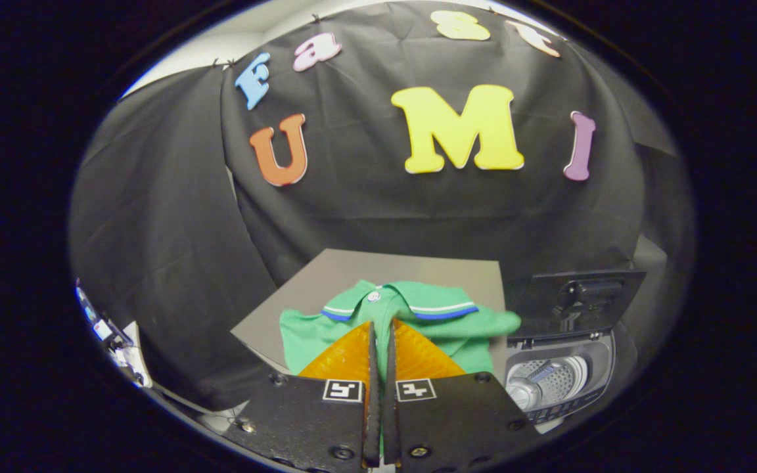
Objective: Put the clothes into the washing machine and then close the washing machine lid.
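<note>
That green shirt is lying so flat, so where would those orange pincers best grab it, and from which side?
Probably from above, at the collar. The green polo shirt lies folded flat on the grey table, and the raised collar is the one thick ridge two fingers could pinch. The gripper hovers over the shirt's middle, its fingers nearly together, so it must open first. The open washing machine waits beside the table.

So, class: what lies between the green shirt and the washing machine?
In the claw view, just bare grey table separates the green shirt from the washing machine. The claw's fingers look shut.

The gripper view looks forward and down over its fingers toward the table.
</note>
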Motion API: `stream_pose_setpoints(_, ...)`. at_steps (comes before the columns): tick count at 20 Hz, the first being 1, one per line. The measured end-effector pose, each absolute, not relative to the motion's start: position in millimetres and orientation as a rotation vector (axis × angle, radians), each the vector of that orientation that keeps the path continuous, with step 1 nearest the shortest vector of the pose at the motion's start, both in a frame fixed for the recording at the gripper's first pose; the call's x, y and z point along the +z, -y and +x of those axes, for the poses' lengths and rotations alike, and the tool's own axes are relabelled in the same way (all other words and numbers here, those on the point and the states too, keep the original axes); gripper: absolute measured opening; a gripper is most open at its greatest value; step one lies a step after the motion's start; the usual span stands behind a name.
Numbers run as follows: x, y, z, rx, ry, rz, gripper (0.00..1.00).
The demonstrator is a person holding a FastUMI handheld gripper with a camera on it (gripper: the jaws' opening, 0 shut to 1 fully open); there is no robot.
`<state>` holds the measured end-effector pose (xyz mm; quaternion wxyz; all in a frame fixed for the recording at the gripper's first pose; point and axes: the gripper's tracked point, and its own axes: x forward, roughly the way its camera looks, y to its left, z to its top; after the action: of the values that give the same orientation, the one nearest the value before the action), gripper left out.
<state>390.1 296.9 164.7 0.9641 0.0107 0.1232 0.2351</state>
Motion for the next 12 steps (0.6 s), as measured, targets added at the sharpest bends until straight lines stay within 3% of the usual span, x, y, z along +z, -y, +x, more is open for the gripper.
stream_pose_setpoints(12,260.2,-115.8,288.3,0.26,0.009,0.104,0.05)
